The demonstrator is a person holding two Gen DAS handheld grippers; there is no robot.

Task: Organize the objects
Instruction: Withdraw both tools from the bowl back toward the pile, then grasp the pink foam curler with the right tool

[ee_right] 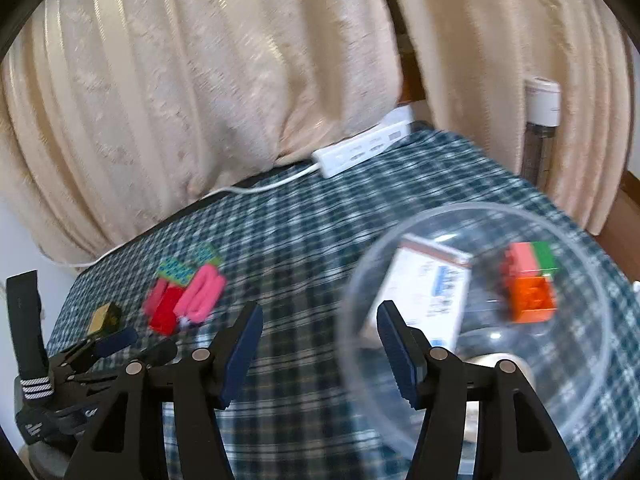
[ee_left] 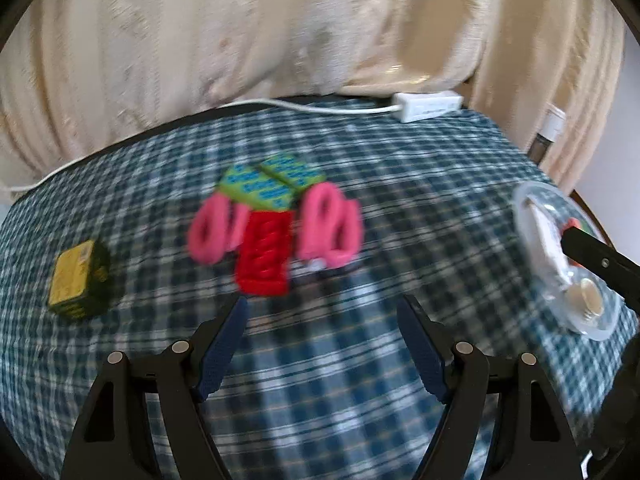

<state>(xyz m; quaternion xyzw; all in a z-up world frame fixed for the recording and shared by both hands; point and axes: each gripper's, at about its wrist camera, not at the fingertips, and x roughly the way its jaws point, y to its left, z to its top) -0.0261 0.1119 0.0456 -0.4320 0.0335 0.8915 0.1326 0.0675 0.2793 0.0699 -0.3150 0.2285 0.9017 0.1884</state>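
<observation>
left gripper (ee_left: 322, 312) wide and empty, aimed at the loose pile: red block (ee_left: 264, 256), pink hair ties (ee_left: 330, 228), green plate (ee_left: 276, 184). right gripper (ee_right: 318, 318) half-spread, empty, at the clear bowl (ee_right: 592, 292) rim, where sorted bricks (ee_right: 530, 286) and a card (ee_right: 432, 288) collect.

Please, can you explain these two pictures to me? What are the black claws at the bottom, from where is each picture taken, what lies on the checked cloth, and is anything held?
Each claw is a hand-held two-finger gripper with a camera looking along its fingers. One picture is from the left gripper, one from the right gripper. Both are empty.

On the checked tablecloth lie:
- pink hair rings
- a red block
- a green patterned piece
- a small yellow box
- a clear bowl holding a white carton and coloured bricks
- a white power strip
</observation>
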